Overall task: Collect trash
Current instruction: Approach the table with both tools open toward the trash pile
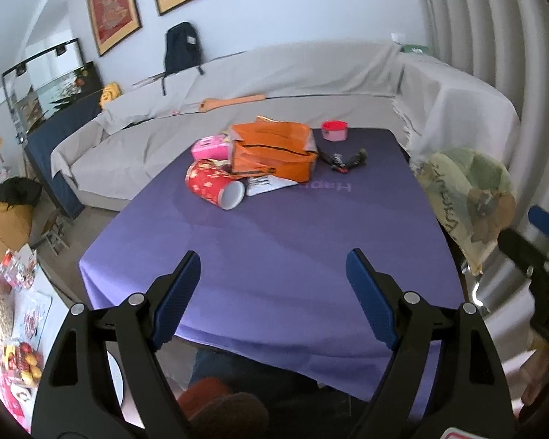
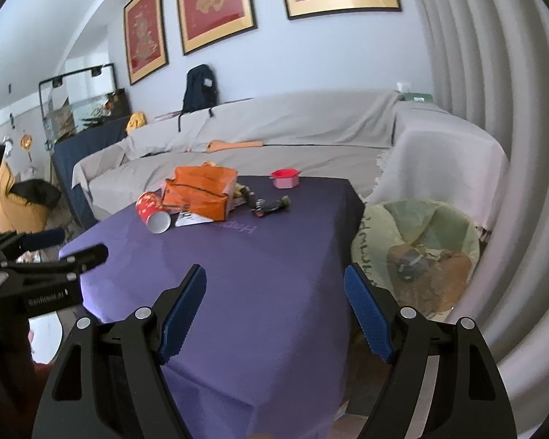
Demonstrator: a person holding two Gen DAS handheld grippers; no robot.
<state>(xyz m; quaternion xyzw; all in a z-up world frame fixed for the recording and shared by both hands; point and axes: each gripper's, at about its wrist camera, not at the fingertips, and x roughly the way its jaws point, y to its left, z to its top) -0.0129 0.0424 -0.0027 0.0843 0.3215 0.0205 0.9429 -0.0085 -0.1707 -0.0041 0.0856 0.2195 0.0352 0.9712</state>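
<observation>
A table draped in a smooth purple cloth (image 1: 274,248) filled the middle of both views; pale lettering was printed on the cloth near its far end. At that far end lay a cluster of trash: a crumpled, glossy orange plastic bag (image 1: 272,150) with a black zip line, a cylindrical red paper cup (image 1: 216,188) printed with a pale pattern and tipped on its side with its white interior facing the camera, a flat white printed card (image 1: 269,184) just beside the cup's mouth, a small pink plastic box (image 1: 210,148) behind the cup, and dark crinkled wrappers (image 1: 344,161) to the right of the bag. A red-lidded pink octagonal tub (image 1: 334,130) stood upright near the far edge; its contents were hidden.

Beside the table's right edge hung a translucent pale-green plastic bin bag (image 2: 417,256), its mouth open; brown and dark scraps lay in its bottom.

The left gripper (image 1: 273,267) and the right gripper (image 2: 274,281), both black-framed with ribbed blue pads (image 1: 177,300), hovered over the near end of the cloth, jaws spread wide and holding nothing, well apart from the trash. A grey fabric-covered sofa (image 1: 238,84) ran behind the table.
</observation>
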